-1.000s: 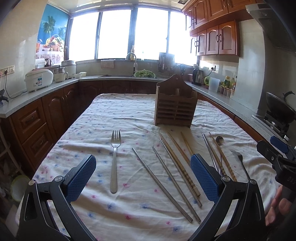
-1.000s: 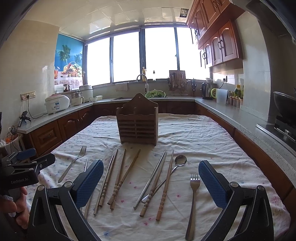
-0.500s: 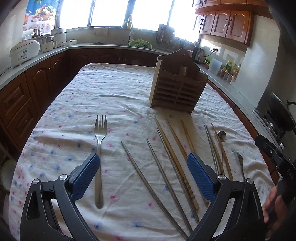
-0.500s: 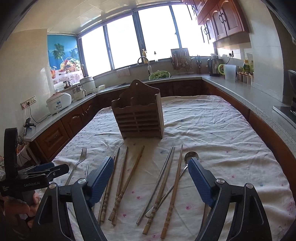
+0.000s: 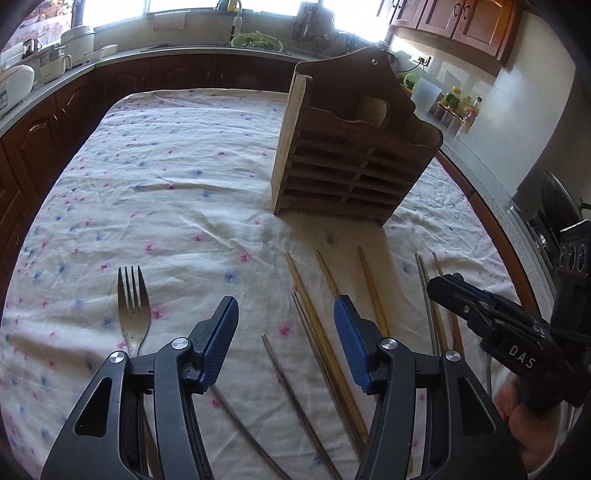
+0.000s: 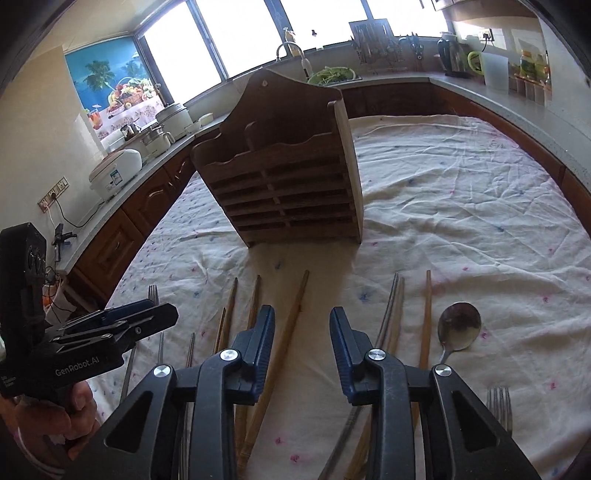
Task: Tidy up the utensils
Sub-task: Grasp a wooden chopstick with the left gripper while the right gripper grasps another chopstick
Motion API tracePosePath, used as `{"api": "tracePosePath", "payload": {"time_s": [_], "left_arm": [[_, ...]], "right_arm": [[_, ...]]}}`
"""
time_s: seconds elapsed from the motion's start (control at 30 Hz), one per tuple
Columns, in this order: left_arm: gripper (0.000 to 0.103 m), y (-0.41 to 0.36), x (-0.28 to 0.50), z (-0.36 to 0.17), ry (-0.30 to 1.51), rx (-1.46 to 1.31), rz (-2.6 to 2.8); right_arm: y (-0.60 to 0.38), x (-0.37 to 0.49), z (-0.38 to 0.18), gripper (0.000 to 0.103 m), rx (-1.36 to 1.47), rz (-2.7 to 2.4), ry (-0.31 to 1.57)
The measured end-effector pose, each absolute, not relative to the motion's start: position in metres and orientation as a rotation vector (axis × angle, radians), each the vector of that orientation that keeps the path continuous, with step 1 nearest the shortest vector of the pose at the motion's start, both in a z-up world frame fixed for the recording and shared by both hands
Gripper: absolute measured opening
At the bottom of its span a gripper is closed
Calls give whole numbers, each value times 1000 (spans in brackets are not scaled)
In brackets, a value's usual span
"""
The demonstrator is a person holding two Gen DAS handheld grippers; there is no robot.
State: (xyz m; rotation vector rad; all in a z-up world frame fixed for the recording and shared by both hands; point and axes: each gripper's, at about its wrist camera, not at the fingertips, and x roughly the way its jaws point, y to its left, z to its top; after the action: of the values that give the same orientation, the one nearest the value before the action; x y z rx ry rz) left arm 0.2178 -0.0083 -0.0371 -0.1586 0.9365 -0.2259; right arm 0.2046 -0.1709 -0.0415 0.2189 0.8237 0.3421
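Where cloth (image 5: 177, 184) lies flowered: slatted brown wooden holder (image 6: 288, 184), upright.

This is a kitchen in a home. A long counter (image 6: 491, 86) runs under big windows (image 6: 243, 40), with a sink tap (image 6: 290, 50), a white rice cooker (image 6: 116, 173) and brown wood cupboards (image 5: 454, 18). A table with a flowery cloth (image 5: 166, 177) stands in the middle
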Motion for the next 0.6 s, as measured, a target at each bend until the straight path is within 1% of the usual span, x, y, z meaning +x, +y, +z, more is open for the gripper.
{"api": "tracePosePath", "payload": {"time_s": [0.07,0.13,0.23,0.37,0.4,0.47,0.5,0.57,0.6], "left_arm": [[49,-9,231,-43,964,-164,-234],[43,-10,244,-49,993,-174,-248],[37,-10,260,-58,1031,-189,-262],[36,-18,272,-66,1056,-170,-280],[35,-21,275,-68,1064,-161,-283],[32,-26,279,-71,1073,-129,-286],[31,-30,280,-71,1065,-98,-284],[28,-34,283,-71,1064,-53,-284],[25,-35,283,-72,1062,-36,-285]], "right_arm": [[-165,221,-51,26,218,351,858],[-161,235,-61,21,214,352,898],[-157,253,-73,19,217,360,947],[-149,263,-78,18,180,368,967],[-147,264,-77,17,160,368,968],[-144,265,-76,9,120,369,972],[-144,264,-76,7,92,367,967],[-148,264,-75,5,80,380,974],[-151,263,-75,5,74,381,976]]}}
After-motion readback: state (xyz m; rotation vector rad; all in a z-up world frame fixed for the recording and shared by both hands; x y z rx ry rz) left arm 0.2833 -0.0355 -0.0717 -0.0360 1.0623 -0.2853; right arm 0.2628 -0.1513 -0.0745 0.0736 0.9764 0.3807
